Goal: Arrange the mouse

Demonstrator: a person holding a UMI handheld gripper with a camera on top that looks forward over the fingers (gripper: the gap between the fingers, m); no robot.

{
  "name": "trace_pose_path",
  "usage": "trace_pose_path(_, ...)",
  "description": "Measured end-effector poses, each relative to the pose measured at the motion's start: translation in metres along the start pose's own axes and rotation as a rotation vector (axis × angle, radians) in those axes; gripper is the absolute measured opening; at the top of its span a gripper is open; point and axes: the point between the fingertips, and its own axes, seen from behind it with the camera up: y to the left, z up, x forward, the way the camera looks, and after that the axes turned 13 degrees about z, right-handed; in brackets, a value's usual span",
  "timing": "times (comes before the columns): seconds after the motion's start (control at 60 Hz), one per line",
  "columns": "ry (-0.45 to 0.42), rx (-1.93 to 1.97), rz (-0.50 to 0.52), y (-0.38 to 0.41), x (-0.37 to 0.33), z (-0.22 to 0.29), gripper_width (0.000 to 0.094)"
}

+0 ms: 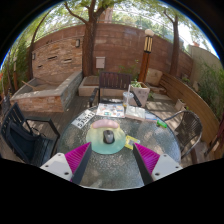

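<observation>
Gripper (pixel 111 158) at bottom centre, fingers spread wide, pink pads (pixel 78 155) showing, nothing held. Mouse (pixel 108 136) sits on the round glass table (pixel 150 135) just ahead, centre frame, between the finger lines, not touched. Papers (pixel 84 118) beyond it. Brick wall (pixel 60 55) across upper frame.

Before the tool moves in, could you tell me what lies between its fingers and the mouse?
Nothing: in the gripper view only bare glass table separates the open tool from the mouse just ahead.
</observation>
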Motion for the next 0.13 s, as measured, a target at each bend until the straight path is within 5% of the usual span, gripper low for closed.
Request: trace_pose_path(0.133, 0.002, -0.007, 0.01, 0.0015, -0.0058, -0.0029, 0.0854)
